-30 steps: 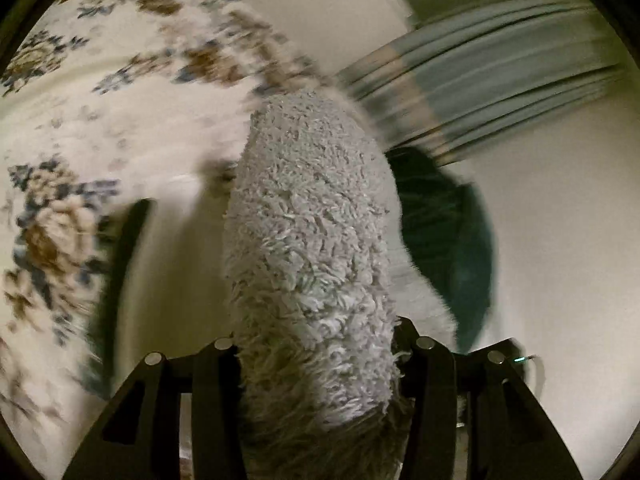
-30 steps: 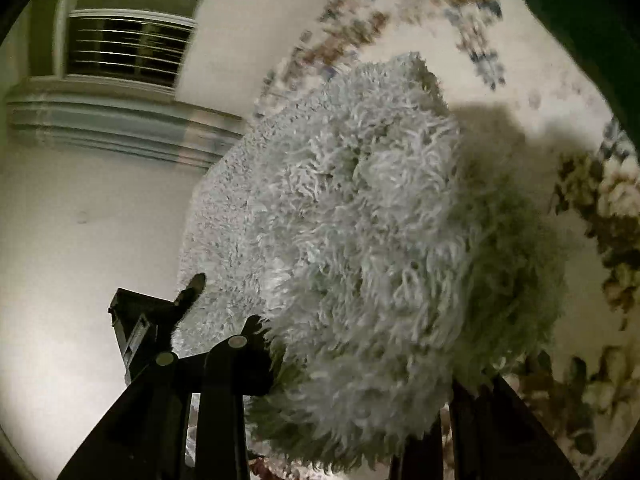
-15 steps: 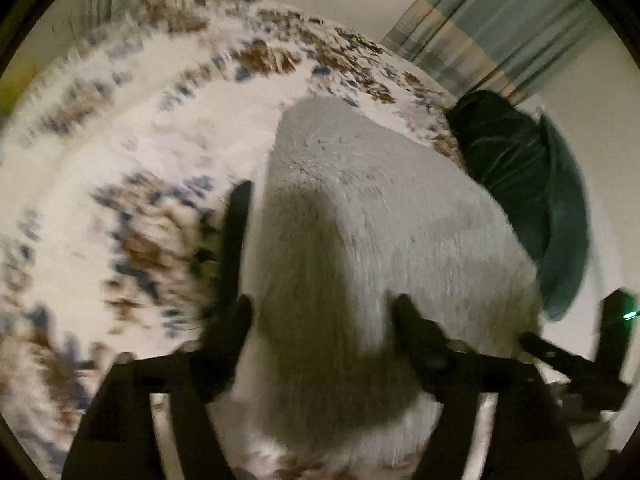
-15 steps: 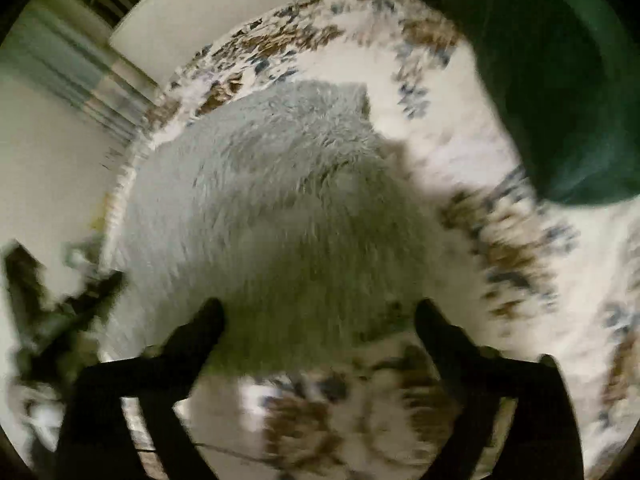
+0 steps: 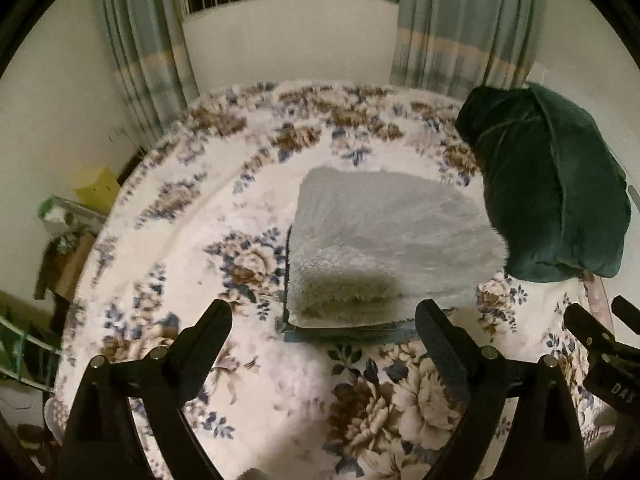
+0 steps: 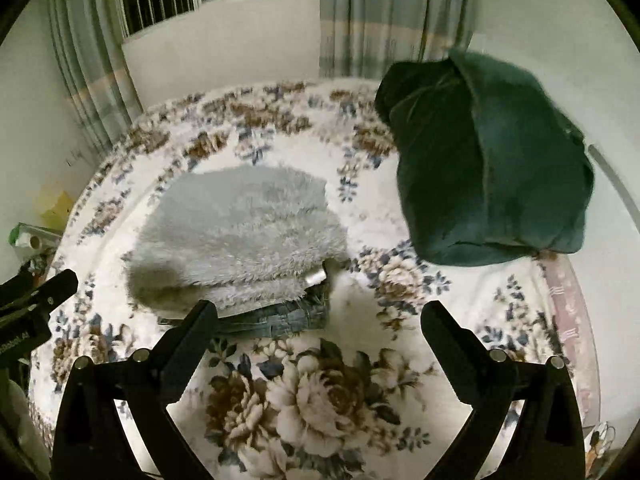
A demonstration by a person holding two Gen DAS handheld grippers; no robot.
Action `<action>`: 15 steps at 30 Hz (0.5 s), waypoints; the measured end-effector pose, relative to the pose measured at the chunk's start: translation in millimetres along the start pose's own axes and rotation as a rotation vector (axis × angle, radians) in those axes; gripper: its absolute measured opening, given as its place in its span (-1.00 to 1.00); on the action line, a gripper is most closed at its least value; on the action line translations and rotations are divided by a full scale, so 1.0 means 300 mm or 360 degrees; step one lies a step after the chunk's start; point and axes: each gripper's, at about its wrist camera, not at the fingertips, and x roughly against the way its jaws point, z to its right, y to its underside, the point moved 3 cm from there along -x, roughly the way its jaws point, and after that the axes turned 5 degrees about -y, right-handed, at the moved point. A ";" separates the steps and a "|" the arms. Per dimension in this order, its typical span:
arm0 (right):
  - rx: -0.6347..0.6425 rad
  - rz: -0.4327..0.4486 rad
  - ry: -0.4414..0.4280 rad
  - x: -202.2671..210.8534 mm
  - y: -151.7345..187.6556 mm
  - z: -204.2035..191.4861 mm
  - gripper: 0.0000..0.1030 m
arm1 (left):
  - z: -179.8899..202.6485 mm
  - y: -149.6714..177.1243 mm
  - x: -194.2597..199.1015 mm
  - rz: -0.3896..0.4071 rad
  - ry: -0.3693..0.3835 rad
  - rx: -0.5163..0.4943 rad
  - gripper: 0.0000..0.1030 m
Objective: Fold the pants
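The pants (image 5: 384,236) are pale grey and fluffy, folded into a thick square stack on the floral bed cover (image 5: 248,380). They also show in the right wrist view (image 6: 240,232), lying on a folded denim piece (image 6: 280,316). My left gripper (image 5: 324,320) is open and empty, just in front of the stack. My right gripper (image 6: 320,324) is open and empty, in front of the stack's right corner. Neither gripper touches the pants.
A dark green pillow (image 5: 548,188) lies at the right of the bed, also in the right wrist view (image 6: 492,160). Curtains (image 5: 152,40) and a window are behind the bed. A yellow box (image 5: 98,188) and clutter stand at the left. The other gripper (image 5: 608,356) shows at the right edge.
Both grippers held the fluffy pants one second ago. They have let go, opened wide and pulled back, and the folded pants now lie on the bed.
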 end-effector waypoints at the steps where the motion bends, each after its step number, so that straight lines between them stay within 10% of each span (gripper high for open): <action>1: 0.0001 0.0016 -0.0008 0.049 0.003 0.004 1.00 | 0.008 0.006 0.049 0.0027 0.0004 0.0001 0.82; 15: 0.0117 0.0331 -0.0124 0.860 0.187 0.073 1.00 | 0.039 0.190 0.749 0.0338 -0.0067 0.0080 0.82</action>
